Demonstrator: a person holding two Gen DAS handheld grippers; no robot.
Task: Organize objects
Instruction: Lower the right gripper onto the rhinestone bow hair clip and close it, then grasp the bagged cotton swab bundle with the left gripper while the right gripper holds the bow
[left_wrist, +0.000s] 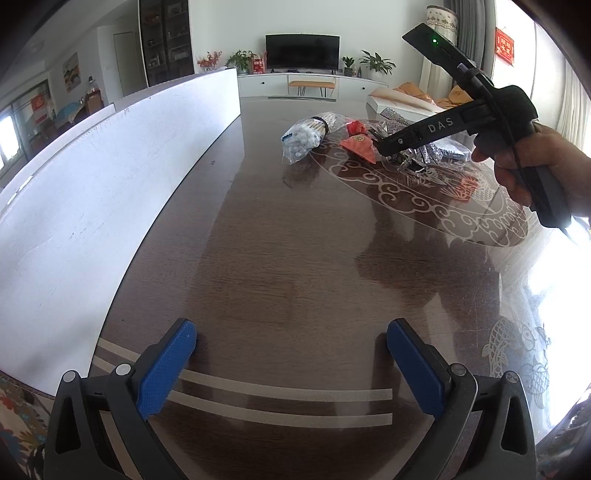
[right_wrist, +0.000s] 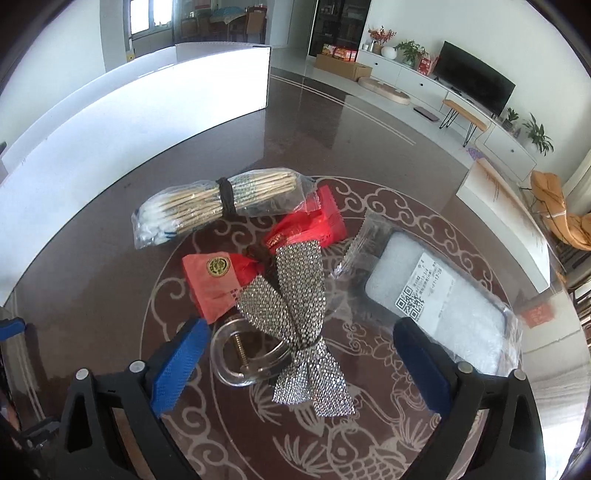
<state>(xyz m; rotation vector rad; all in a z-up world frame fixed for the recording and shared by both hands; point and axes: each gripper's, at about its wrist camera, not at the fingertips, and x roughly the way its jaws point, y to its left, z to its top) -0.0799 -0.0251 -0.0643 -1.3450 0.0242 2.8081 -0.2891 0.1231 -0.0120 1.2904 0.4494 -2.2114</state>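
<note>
A pile of objects lies on the dark table: a bag of cotton swabs (right_wrist: 218, 206), a red packet (right_wrist: 218, 284), a second red packet (right_wrist: 317, 225), a rhinestone bow hair clip (right_wrist: 295, 306) with a clear clamp (right_wrist: 243, 354), and a clear bag holding a white pad with a QR label (right_wrist: 436, 295). My right gripper (right_wrist: 299, 362) is open, its blue pads on either side of the bow clip, just above it. My left gripper (left_wrist: 291, 365) is open and empty over bare table, far from the pile (left_wrist: 332, 136). The right gripper's body (left_wrist: 461, 122) shows above the pile.
A long white box (left_wrist: 110, 177) runs along the table's left side; it also shows in the right wrist view (right_wrist: 129, 110). The table (left_wrist: 295, 240) has a round white ornamental pattern. Living room furniture, a TV and plants stand beyond.
</note>
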